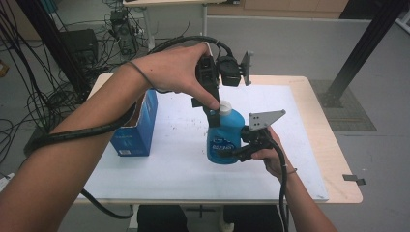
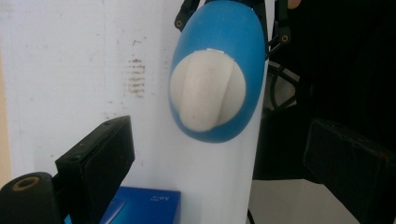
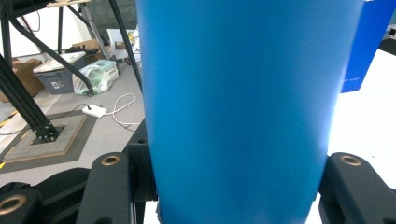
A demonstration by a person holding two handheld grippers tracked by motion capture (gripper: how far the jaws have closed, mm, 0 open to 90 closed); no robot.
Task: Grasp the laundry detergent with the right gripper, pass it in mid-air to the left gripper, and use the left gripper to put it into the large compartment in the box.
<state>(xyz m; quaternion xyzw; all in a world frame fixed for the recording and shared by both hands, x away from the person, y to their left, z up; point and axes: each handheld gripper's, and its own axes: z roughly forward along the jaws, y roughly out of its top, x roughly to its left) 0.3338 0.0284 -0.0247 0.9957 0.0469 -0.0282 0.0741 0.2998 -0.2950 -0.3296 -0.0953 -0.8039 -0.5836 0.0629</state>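
A blue bottle (image 1: 225, 137) with a white cap (image 1: 225, 109) stands upright on the white table mat (image 1: 164, 164). My right gripper (image 1: 240, 152) is shut on the bottle's lower body from the right; in the right gripper view the blue bottle (image 3: 238, 107) sits tight between both jaws. My left gripper (image 1: 213, 115) points straight down from above, with one jaw just left of the cap. In the left gripper view the white cap (image 2: 208, 93) lies between the widely spread jaws of the open left gripper (image 2: 219, 168), which touch nothing.
An open blue cardboard box (image 1: 138, 128) stands on the mat left of the bottle, also seen as the blue box (image 2: 140, 205) and the blue box (image 3: 369, 42). Cables and black frame legs (image 1: 360, 48) surround the table. Bare mat lies in front of the bottle.
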